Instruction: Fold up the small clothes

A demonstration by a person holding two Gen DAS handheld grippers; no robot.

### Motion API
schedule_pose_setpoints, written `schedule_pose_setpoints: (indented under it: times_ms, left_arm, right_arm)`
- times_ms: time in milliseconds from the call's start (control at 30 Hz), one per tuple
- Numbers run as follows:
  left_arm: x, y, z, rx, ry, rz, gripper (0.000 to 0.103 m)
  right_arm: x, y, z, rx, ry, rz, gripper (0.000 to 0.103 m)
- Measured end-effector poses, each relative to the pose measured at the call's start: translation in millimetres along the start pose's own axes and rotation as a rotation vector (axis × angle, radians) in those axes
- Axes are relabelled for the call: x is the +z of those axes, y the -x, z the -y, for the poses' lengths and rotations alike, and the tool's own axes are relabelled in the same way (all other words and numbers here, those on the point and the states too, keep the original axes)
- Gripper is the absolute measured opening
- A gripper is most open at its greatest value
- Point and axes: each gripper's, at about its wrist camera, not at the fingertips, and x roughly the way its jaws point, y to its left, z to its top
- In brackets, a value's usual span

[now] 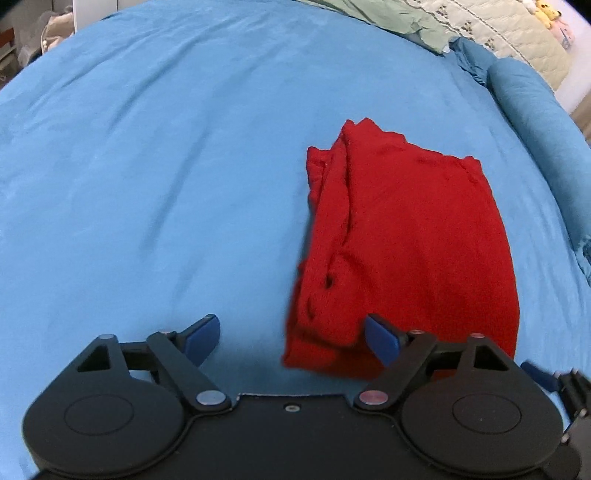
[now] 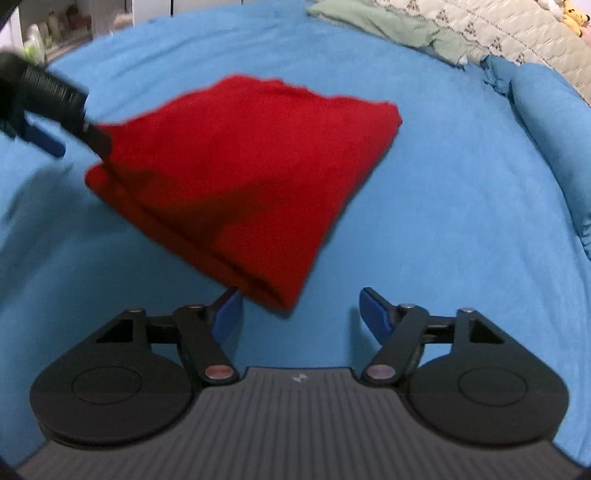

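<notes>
A folded red garment (image 1: 406,236) lies on the blue bedsheet (image 1: 147,166). My left gripper (image 1: 291,336) is open and empty, its right finger over the garment's near left corner. In the right wrist view the red garment (image 2: 243,177) lies ahead and left. My right gripper (image 2: 299,314) is open and empty, its left finger at the garment's near corner. The left gripper (image 2: 44,114) shows blurred at the far left, by the garment's left edge.
A pale green cloth (image 2: 391,26) and a cream quilt (image 2: 498,29) lie at the far edge of the bed. A blue rolled bolster (image 1: 543,122) runs along the right side. Room clutter (image 2: 55,26) shows at the far left.
</notes>
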Motion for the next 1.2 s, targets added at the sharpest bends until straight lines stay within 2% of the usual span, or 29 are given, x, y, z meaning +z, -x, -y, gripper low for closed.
schedule_pose_setpoints:
  times_ms: [33, 67, 200, 300, 333, 467, 567, 700, 867, 900, 933, 967, 1100, 1200]
  left_arm:
    - [2.7, -4.4, -0.8, -0.009, 0.019, -0.009, 0.074]
    - [4.8, -7.0, -1.6, -0.019, 0.038, -0.017, 0.064]
    - [11.9, -8.4, -2.1, -0.052, 0.078, -0.014, 0.054]
    - [13.7, -8.7, 2.7, -0.033, 0.051, -0.020, 0.052]
    - [13.9, -8.3, 3.0, -0.036, 0.047, -0.023, 0.048]
    - [15.1, -4.6, 4.4, -0.055, 0.043, -0.028, 0.037]
    - [15.6, -2.5, 6.9, -0.059, 0.025, -0.033, 0.028]
    - [18.0, -1.2, 9.0, -0.059, 0.006, -0.033, 0.022]
    - [19.8, 0.3, 14.6, -0.066, -0.015, -0.029, 0.019]
    - [19.8, 0.6, 15.5, -0.066, -0.017, -0.029, 0.018]
    - [20.1, 1.2, 16.4, -0.067, -0.018, -0.029, 0.018]
    - [20.5, 2.3, 17.0, -0.069, -0.017, -0.028, 0.018]
    - [19.3, 11.4, 19.3, -0.079, -0.018, -0.015, 0.016]
    - [11.8, 18.0, 22.7, -0.082, -0.021, -0.009, 0.016]
  right_arm:
    - [2.3, -2.1, -0.8, -0.009, -0.012, 0.001, 0.075]
    - [4.6, -3.7, -0.4, -0.007, -0.029, 0.009, 0.075]
    - [7.9, 2.9, 1.5, -0.012, -0.062, 0.030, 0.073]
    - [7.1, 1.6, -3.2, -0.013, -0.025, 0.017, 0.060]
    - [7.7, 3.5, -3.9, -0.008, -0.021, 0.020, 0.056]
    - [11.1, 17.5, -5.5, -0.003, -0.013, 0.083, 0.056]
    - [12.9, 17.4, -7.6, -0.005, -0.011, 0.076, 0.055]
    - [18.6, 13.7, -2.9, 0.022, -0.062, 0.070, 0.054]
    - [15.6, 16.8, -8.4, 0.005, -0.048, 0.077, 0.053]
    - [15.2, 15.1, -8.5, 0.004, -0.048, 0.079, 0.051]
    - [15.3, 13.5, -8.7, 0.004, -0.046, 0.078, 0.039]
    - [16.3, 13.5, -8.0, 0.010, -0.049, 0.080, 0.020]
    - [18.6, 31.5, 2.1, 0.001, -0.093, 0.136, 0.020]
    - [14.1, 38.7, 14.5, -0.002, -0.158, 0.138, 0.019]
